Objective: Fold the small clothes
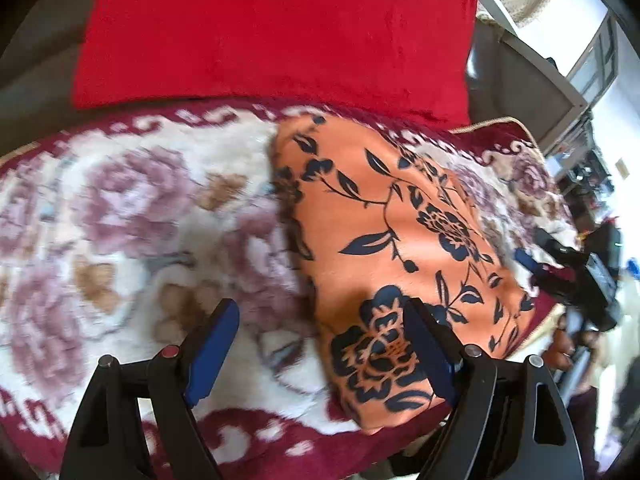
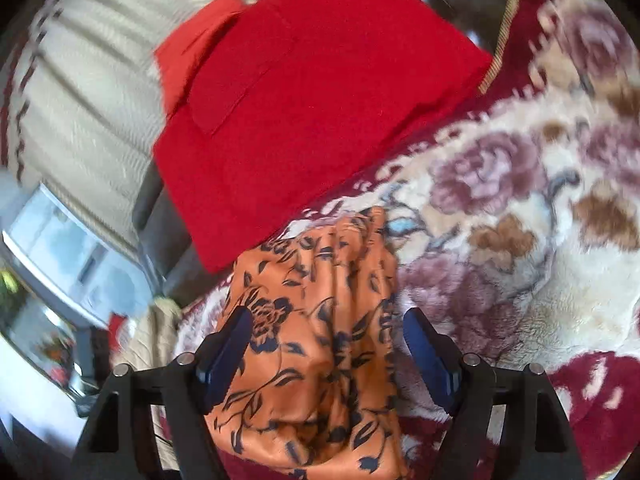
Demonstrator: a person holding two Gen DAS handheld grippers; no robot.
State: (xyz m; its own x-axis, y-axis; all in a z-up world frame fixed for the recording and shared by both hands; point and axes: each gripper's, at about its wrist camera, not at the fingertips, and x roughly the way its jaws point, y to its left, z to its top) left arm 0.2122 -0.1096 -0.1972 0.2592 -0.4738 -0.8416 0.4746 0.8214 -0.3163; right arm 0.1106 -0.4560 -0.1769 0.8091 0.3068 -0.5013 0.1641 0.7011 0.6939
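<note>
In the left wrist view, the blanket [image 1: 120, 208], cream with mauve roses and a dark red border, fills the left and middle of the picture. Above it lies a red cloth [image 1: 276, 32], flat and smooth, its lower edge overlapping the blanket's border. The left tool [image 1: 320, 352] reaches in from the bottom with its blue pads wide apart and nothing between them but open air: the left pad hangs over the blanket, the right pad over the near corner of the orange cloth [image 1: 392, 216]. That cloth, orange with dark blue flowers and leaves, lies folded into a rough rectangle on the right part of the blanket, running from the red cloth's edge down to the blanket's near border. Further right, at the blanket's edge, the right tool [image 1: 560, 264] shows as a dark, blurred shape. In the right wrist view, a pale ribbed fabric [image 2: 80, 100] covers the left, the red cloth [image 2: 312, 92] sits in the middle, and the blanket [image 2: 520, 208] spreads to the right. The right tool [image 2: 326, 344] has its pads spread apart above the orange cloth [image 2: 320, 320], which lies loose and rumpled below them, gripped by neither pad.
</note>
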